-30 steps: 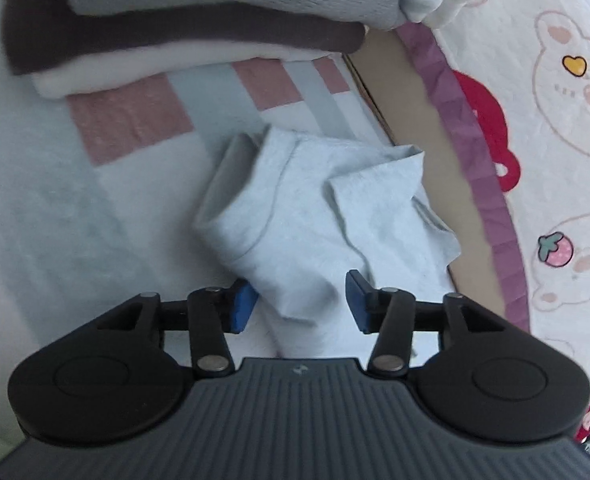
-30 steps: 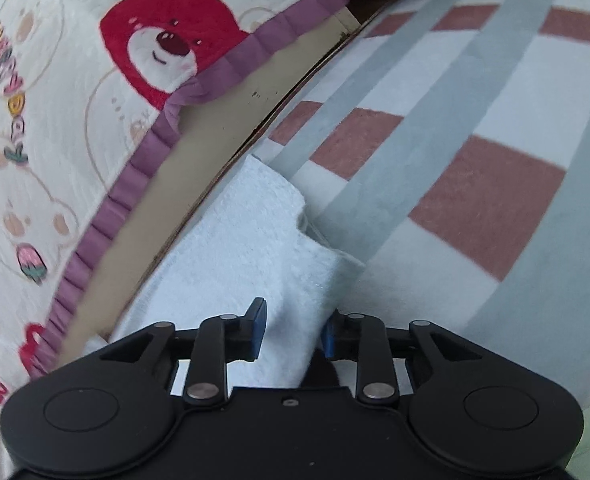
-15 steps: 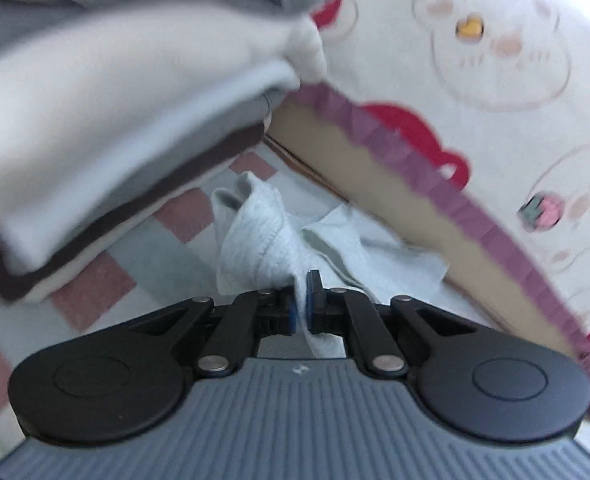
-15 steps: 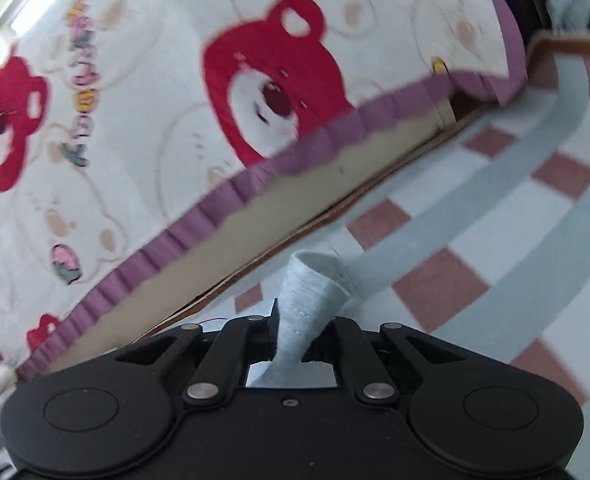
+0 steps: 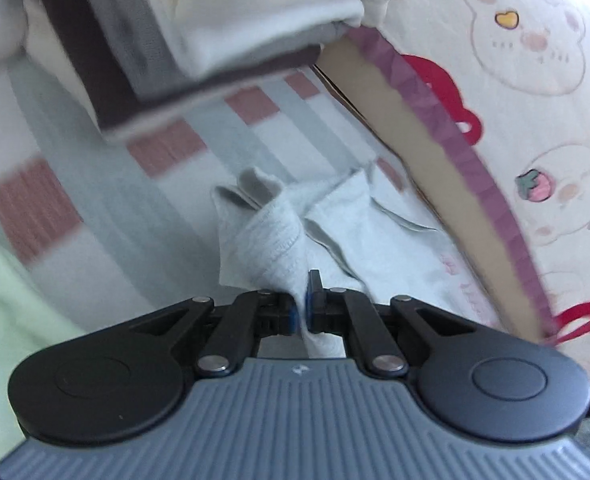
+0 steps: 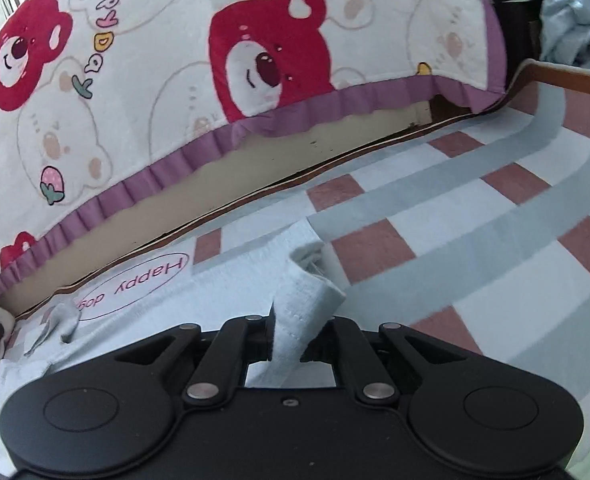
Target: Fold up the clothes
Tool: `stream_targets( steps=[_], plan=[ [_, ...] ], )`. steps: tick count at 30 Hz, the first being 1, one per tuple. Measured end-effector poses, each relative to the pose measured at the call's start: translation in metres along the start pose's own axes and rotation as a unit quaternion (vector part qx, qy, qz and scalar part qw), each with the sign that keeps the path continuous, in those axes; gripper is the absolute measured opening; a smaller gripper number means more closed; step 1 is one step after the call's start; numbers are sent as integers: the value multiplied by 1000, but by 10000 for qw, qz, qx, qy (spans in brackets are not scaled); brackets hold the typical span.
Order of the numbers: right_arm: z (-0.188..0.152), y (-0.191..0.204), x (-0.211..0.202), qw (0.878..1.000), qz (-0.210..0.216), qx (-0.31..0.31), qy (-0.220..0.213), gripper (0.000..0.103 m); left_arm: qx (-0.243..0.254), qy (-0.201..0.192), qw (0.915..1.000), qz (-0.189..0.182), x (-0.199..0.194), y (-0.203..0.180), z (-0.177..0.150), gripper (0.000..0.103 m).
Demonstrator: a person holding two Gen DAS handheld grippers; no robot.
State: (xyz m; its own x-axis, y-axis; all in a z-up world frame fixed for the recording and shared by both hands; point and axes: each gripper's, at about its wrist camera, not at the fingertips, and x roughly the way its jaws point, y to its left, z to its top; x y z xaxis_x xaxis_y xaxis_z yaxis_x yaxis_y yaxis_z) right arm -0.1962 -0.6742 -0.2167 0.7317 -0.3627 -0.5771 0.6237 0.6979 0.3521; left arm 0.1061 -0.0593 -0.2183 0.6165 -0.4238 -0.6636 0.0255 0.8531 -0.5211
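Observation:
A pale blue garment (image 5: 359, 236) lies on the striped blanket (image 5: 167, 200) beside the bed edge. My left gripper (image 5: 306, 304) is shut on a bunched fold of it and holds that fold raised. In the right wrist view the same garment (image 6: 215, 300) is spread out, with an oval "Happy dog" print (image 6: 135, 286) facing up. My right gripper (image 6: 291, 340) is shut on another edge of the garment, which stands up between the fingers.
A stack of folded clothes (image 5: 167, 32) sits at the far left on the blanket. A bear-print quilt with a purple frill (image 6: 175, 80) hangs over the bed side along the blanket's edge. A light green cloth (image 5: 11, 300) lies at left.
Both grippers closed on the pale blue garment and lifted its edges. The garment has been pulled open, and the "Happy dog" print now shows.

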Motion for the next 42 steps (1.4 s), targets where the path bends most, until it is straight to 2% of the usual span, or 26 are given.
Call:
stream_targets(
  steps=[1,3,7,11,14,16,19,22,23,25,27,28,29,31,33,35,38,39,41,42],
  plan=[
    [1,1,-3,10000,21,-49,-22,4,245,-41,9997,43,-6,-7,-1,1],
    [-2,0,-6,10000,-5,-88,-9,4,437,13,9990,-137,-21,-13,-4,1],
    [-16,-10,-10,9998,-160,-77,104,5,567,460,9973,32,-29,13,-28,4],
    [-30,-19,-13,9992,-315,-65,217,6,281,638,9968,392,-14,37,-51,4],
    [-41,-26,-15,9986,-431,-57,301,6,1056,98,9935,405,-34,8,-45,4],
    [-48,-31,-17,9981,-508,-51,357,6,920,-201,9956,-15,-52,4,-34,4],
    [-59,-38,-20,9971,-624,-42,442,6,276,22,9995,-163,-55,24,-28,4],
    [-63,-46,-26,9953,-863,27,448,7,-71,432,9987,267,-41,41,-38,6],
    [-64,-49,-29,9944,-959,58,440,8,-164,559,9973,440,-37,45,-41,10],
    [-65,-54,-35,9924,-1151,121,423,14,-350,628,9956,595,-34,51,-42,12],
    [-66,-60,-41,9899,-1343,184,406,13,-388,461,9960,662,-41,49,-39,16],
    [-67,-62,-44,9886,-1438,215,397,3,-331,337,9959,776,-47,46,-36,17],
    [-67,-65,-46,9871,-1534,246,389,0,-236,215,9953,909,-53,43,-33,19],
    [-68,-71,-52,9838,-1724,308,371,0,82,-75,9915,1293,-65,36,-26,15],
    [-70,-76,-58,9802,-1914,371,354,1,339,-186,9876,1524,-70,29,-20,16],
    [-70,-80,-63,9770,-2065,418,338,11,494,-278,9899,1302,-73,19,-15,19],
    [-58,-48,-57,9876,-1520,174,360,14,726,-66,9960,517,-59,-12,-13,28],
    [-54,-38,-55,9903,-1336,92,366,17,809,29,9962,322,-51,-24,-12,28],
    [-46,-15,-49,9947,-947,-86,392,24,971,214,9950,38,-33,-47,-9,28],
    [-42,9,-40,9965,-609,-280,492,29,1042,296,9941,-60,-23,-58,-5,28]
  ],
)
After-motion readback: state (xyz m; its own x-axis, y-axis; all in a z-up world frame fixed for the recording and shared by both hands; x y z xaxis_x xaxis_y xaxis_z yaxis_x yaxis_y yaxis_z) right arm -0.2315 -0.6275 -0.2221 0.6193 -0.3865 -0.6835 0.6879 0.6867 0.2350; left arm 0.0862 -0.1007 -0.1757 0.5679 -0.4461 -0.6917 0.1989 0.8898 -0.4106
